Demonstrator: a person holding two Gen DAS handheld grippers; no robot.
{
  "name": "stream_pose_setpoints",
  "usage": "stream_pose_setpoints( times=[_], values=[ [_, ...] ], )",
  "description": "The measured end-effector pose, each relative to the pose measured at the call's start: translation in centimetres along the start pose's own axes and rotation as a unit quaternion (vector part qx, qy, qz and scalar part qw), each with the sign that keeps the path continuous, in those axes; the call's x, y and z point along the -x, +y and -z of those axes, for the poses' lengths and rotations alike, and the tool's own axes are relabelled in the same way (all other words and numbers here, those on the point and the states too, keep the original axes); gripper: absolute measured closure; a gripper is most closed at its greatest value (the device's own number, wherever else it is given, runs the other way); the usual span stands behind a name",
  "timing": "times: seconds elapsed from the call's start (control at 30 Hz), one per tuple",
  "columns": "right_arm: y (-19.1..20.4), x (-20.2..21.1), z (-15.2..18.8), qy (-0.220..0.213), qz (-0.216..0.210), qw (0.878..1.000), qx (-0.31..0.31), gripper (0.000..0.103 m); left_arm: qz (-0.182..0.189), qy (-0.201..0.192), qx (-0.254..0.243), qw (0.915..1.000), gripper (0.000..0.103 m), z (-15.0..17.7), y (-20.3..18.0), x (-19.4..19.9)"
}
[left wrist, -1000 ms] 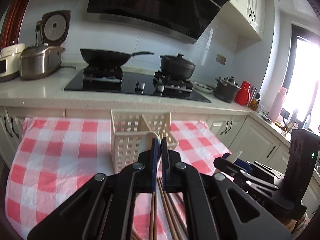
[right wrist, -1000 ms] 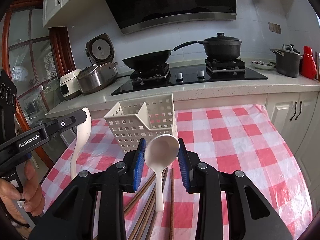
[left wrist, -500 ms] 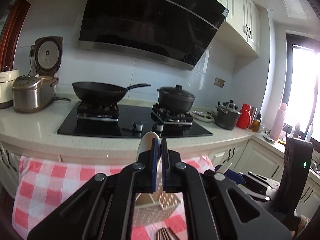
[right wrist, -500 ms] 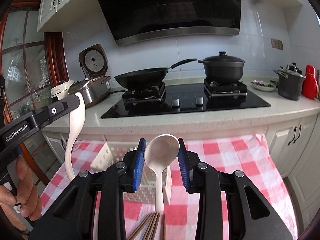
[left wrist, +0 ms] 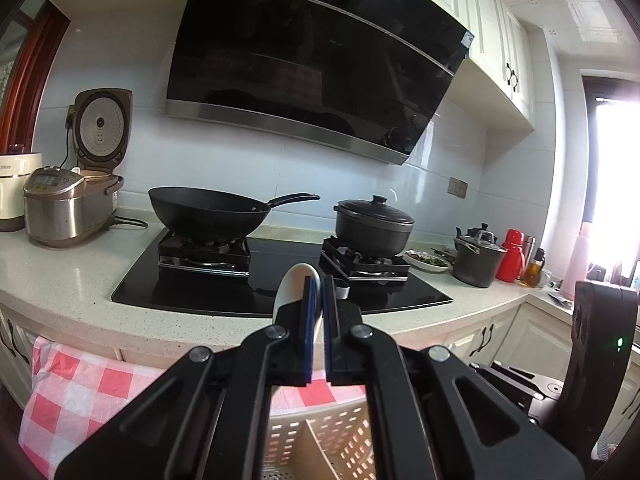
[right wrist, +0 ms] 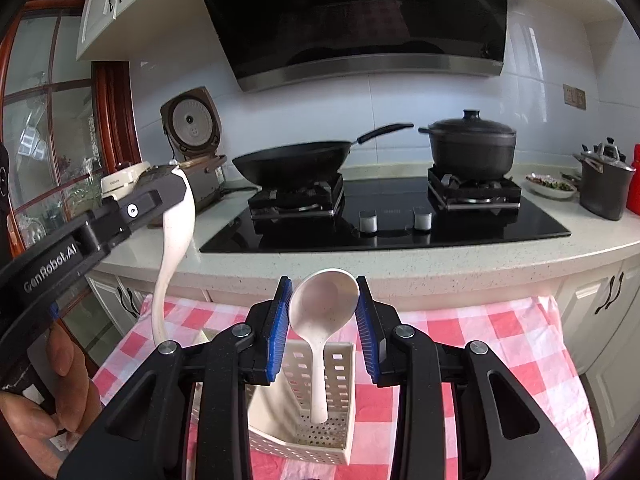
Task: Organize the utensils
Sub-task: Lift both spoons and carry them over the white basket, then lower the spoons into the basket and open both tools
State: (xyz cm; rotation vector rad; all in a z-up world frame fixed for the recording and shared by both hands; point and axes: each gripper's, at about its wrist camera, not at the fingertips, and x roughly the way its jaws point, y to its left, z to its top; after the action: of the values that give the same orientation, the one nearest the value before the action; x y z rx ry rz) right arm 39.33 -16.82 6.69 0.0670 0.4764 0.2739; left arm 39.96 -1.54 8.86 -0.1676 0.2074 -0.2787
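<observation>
The left claw (left wrist: 317,304) pinches one white spoon (left wrist: 294,286) (handle hidden); the right claw (right wrist: 324,316) grips another spoon (right wrist: 324,304) above the basket (right wrist: 340,364), half-hidden beneath.

A pale tiled wall (left wrist: 280,160) backs a speckled light countertop (left wrist: 60,280) with a black glass hob (right wrist: 400,220) set in it — a dark slanted range hood (left wrist: 312,60) hangs above. White cabinets (left wrist: 500,40) line the upper wall and sit below the counter. Bright daylight floods through a window (left wrist: 616,180) at the right, and a glazed, red-brown wooden door (right wrist: 60,120) stands at the left.
</observation>
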Motion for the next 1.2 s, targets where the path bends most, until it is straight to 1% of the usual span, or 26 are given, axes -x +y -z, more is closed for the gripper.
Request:
stream_pose_setpoints(
  times=[0.07,0.17,0.23,0.3,0.57,0.67,0.7,0.77,0.87,0.9,0.93,0.97,1.0,1.03,1.07,1.13,1.2],
  values=[
    [-0.1,-0.9,0.9,0.013,0.0,1.0,-0.003,0.071,-0.001,0.002,0.008,1.0,0.099,0.8,0.5,-0.7],
    [-0.4,-1.9,2.1,0.029,-0.002,1.0,0.0,0.071,0.011,-0.001,0.031,0.9995,0.099,1.7,1.6,-1.5],
    [-0.5,-2.3,2.6,0.033,-0.004,0.999,0.002,0.071,0.016,-0.005,0.041,0.999,0.099,2.2,2.0,-1.7],
    [-0.6,-2.5,3.1,0.035,-0.007,0.999,0.006,0.071,0.016,-0.005,0.041,0.999,0.099,2.6,2.1,-2.0],
    [-1.0,-2.5,4.6,0.038,-0.015,0.999,0.005,0.071,-0.043,0.026,0.023,0.9985,0.099,5.8,2.1,-3.4],
    [-1.4,-2.1,4.9,0.039,-0.013,0.999,0.001,0.07,-0.054,0.032,0.024,0.9977,0.098,6.7,2.2,-3.3],
    [-1.5,-1.9,4.9,0.039,-0.012,0.999,0.0,0.069,-0.058,0.033,0.027,0.9974,0.098,7.0,2.3,-3.1],
    [-1.8,-1.2,5.0,0.036,-0.009,0.999,-0.004,0.063,-0.063,0.037,0.031,0.9969,0.096,7.3,2.5,-2.8],
    [-2.0,0.2,5.2,0.03,-0.006,1.0,-0.004,0.062,-0.069,0.035,0.034,0.9965,0.084,7.7,2.7,-1.4],
    [-2.0,0.7,5.3,0.029,-0.004,1.0,-0.002,0.062,-0.073,0.034,0.036,0.9961,0.077,7.8,2.8,-0.6],
    [-2.0,1.3,5.4,0.028,-0.003,1.0,-0.003,0.062,-0.077,0.034,0.039,0.9956,0.066,7.9,2.8,0.1],
    [-2.1,2.0,5.6,0.027,-0.002,1.0,-0.004,0.062,-0.085,0.033,0.046,0.9947,0.059,8.1,3.1,1.2],
    [-2.1,2.5,5.8,0.027,-0.002,1.0,-0.005,0.062,-0.092,0.031,0.051,0.994,0.05,8.2,3.2,2.1],
    [-2.1,3.3,6.2,0.026,-0.001,1.0,-0.005,0.062,-0.1,0.028,0.054,0.9931,0.045,8.4,3.3,3.0],
    [-2.0,3.9,6.6,0.027,0.002,1.0,-0.005,0.062,-0.112,0.026,0.056,0.9918,0.042,8.8,3.5,4.3],
    [-1.8,5.1,7.5,0.031,0.005,0.999,-0.006,0.061,-0.138,0.026,0.055,0.9885,0.028,9.5,3.7,6.5],
    [-1.7,6.1,8.5,0.035,0.009,0.999,-0.011,0.055,-0.162,0.03,0.053,0.9849,0.021,10.2,3.9,8.2]
  ],
)
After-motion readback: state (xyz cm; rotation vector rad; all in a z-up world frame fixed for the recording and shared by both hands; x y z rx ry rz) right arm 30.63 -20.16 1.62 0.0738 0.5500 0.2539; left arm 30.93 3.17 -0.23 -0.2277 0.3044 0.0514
